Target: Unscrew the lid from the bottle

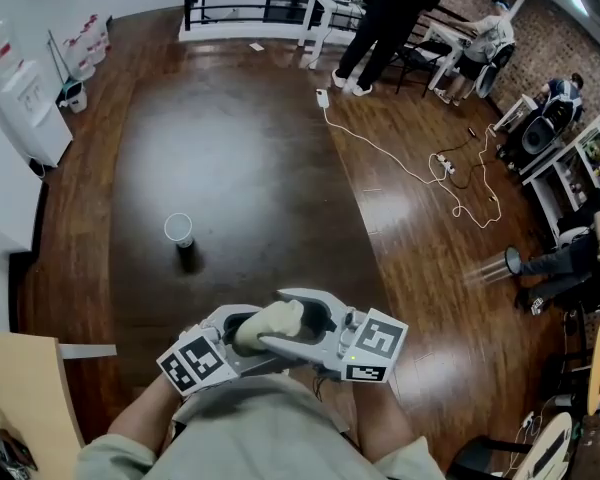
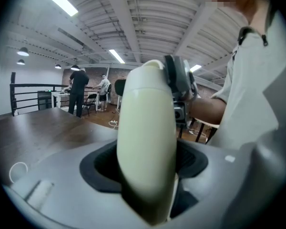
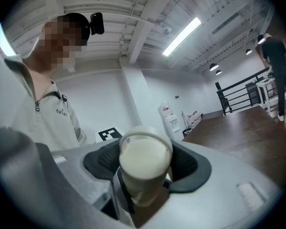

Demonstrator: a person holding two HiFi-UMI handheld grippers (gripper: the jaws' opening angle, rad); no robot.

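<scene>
Held at the person's chest, the cream bottle (image 2: 148, 128) is clamped in the left gripper (image 2: 147, 163), its apparent lid (image 3: 144, 157) in the right gripper (image 3: 144, 170) — best brace the left and roll the right squarely about the bottle's axis.

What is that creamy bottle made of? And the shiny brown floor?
The bottle looks like smooth plastic. It is cream all over, you can't see through it, and it has a soft shine. It could be coated metal instead. The floor looks like dark, polished wood planks: you can see the board lines and a big bright glare on it.
</scene>
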